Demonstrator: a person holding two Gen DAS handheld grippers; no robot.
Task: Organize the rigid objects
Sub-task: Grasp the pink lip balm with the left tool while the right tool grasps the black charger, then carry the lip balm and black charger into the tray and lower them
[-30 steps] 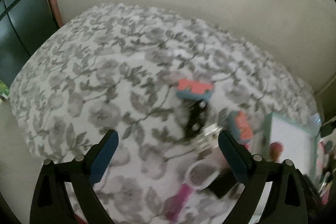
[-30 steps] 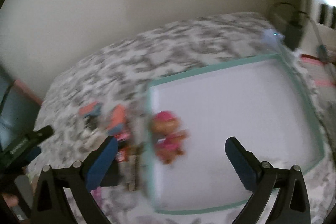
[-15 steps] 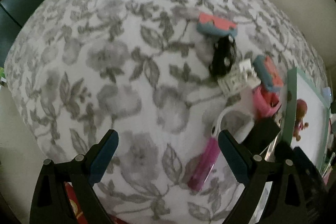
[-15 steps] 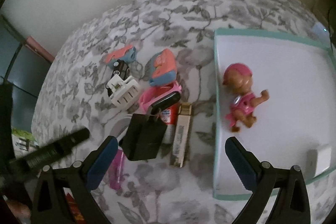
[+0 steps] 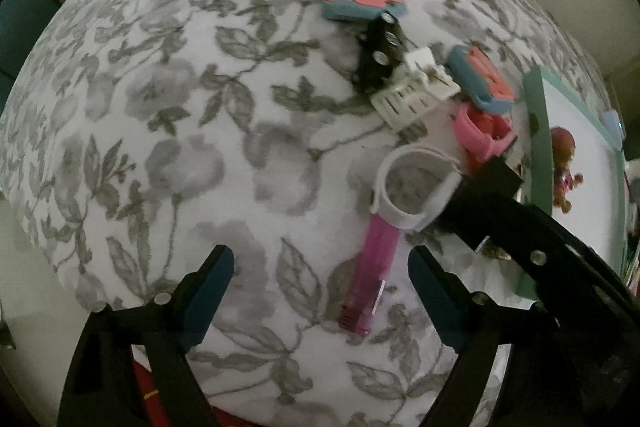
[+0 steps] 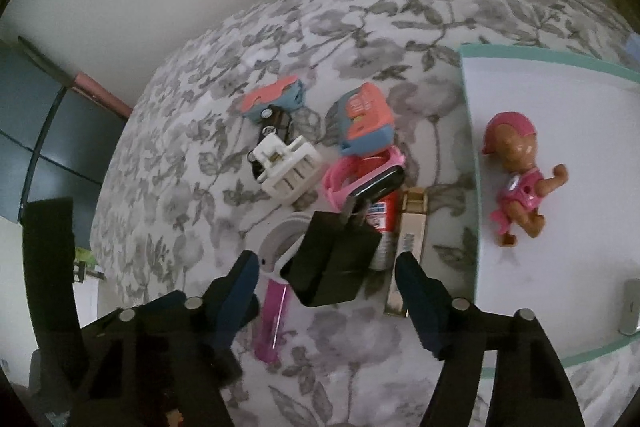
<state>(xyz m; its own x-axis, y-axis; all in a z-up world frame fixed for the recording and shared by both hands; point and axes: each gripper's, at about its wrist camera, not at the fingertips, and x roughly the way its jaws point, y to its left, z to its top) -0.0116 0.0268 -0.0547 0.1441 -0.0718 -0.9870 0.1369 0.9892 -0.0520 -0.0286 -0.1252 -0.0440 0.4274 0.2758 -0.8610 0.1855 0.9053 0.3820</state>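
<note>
So the right gripper (image 6: 326,277) is spread wide with the black charger (image 6: 334,263) sitting right between its fingers, looks lined up for a grab but nothing's pinched yet. The charger's at the near end of a toy pile on the flowery bed (image 6: 360,27), just left of the teal-rimmed tray (image 6: 560,65), where a doll (image 6: 518,179) already lies. Left gripper (image 5: 316,291) hangs open and empty, out of the way.
</note>
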